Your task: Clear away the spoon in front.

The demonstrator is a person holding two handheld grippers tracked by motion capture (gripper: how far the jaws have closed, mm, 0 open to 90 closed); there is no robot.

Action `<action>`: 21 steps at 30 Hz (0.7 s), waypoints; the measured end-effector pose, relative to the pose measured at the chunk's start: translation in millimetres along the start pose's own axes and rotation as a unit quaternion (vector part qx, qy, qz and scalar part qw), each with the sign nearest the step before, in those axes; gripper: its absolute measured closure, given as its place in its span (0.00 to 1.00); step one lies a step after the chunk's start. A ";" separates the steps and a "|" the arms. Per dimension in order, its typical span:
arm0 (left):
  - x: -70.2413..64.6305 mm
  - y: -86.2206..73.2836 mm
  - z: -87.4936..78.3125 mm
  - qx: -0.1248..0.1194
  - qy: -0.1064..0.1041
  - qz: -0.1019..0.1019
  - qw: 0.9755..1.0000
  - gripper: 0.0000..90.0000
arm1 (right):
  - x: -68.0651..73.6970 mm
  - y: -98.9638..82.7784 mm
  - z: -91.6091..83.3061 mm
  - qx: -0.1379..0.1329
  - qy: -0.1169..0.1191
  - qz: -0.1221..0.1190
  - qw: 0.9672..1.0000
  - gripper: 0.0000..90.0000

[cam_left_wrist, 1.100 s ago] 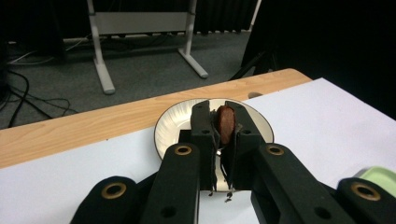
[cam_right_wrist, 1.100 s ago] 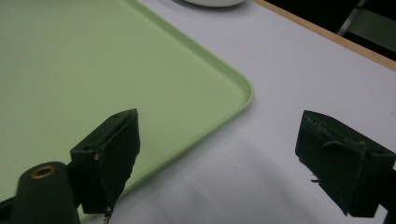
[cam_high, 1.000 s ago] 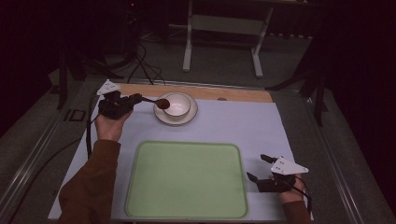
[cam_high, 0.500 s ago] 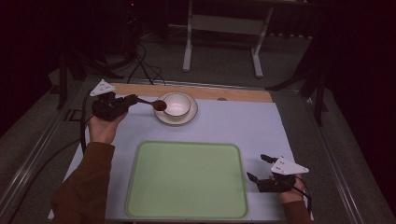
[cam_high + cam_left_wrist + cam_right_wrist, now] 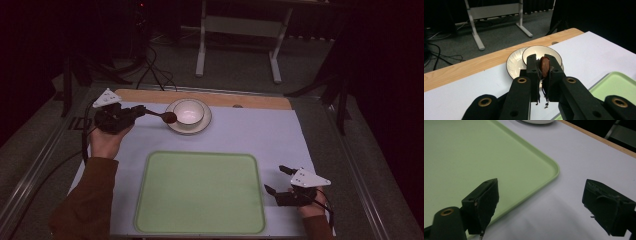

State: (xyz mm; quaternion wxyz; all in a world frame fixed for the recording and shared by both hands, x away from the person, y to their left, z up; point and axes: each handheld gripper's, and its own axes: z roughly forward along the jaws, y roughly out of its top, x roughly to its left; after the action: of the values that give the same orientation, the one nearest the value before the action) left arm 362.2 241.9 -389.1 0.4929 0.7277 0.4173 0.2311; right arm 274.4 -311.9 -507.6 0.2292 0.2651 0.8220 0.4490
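Observation:
My left gripper is shut on the handle of a brown spoon, whose head hangs at the left rim of the saucer under a white bowl. In the left gripper view the jaws of the left gripper clamp the spoon edge-on, with the bowl and saucer just beyond. My right gripper rests open on the white mat, right of the green tray. Nothing lies between the wide jaws of the right gripper, beside the tray's corner.
A white mat covers the table, and a wooden strip runs along its far edge. The green tray's corner shows at the lower right of the left gripper view. Metal stand legs and cables lie on the floor beyond.
My left hand has drawn slightly left and toward me, taking the spoon head from over the bowl's left edge to the saucer's left rim. The right gripper has stayed still.

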 end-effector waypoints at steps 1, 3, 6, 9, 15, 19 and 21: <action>-0.3 -0.5 -0.8 0.000 -0.002 0.000 1.000 0.93 | 0.0 0.0 0.0 0.000 0.000 0.000 1.000 0.15; -0.8 -1.6 -2.5 0.003 -0.004 0.003 1.000 0.93 | 0.0 0.0 0.0 0.000 0.000 0.000 1.000 0.15; -1.2 -3.1 -5.2 0.008 -0.007 0.006 1.000 0.93 | 0.0 0.0 0.1 0.000 0.001 0.000 1.000 0.15; -1.1 -4.4 -8.1 0.011 -0.010 0.008 1.000 0.93 | 0.0 0.0 0.1 0.000 0.001 0.000 1.000 0.15; -1.0 -7.5 -13.8 0.016 -0.013 0.009 1.000 0.93 | 0.2 0.0 0.2 0.001 0.002 0.000 1.000 0.15; -1.2 -9.8 -17.6 0.021 -0.015 0.010 1.000 0.93 | 0.1 0.0 0.1 0.000 0.002 0.000 1.000 0.15; -1.3 -11.1 -19.1 0.024 -0.018 0.011 0.999 0.93 | 0.2 0.0 0.1 0.001 0.003 -0.001 1.000 0.15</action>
State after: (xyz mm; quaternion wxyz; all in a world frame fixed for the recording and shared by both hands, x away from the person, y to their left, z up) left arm 343.0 252.6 -391.3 0.4800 0.7477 0.4062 0.2134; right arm 274.3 -311.7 -507.6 0.2271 0.2636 0.8230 0.4490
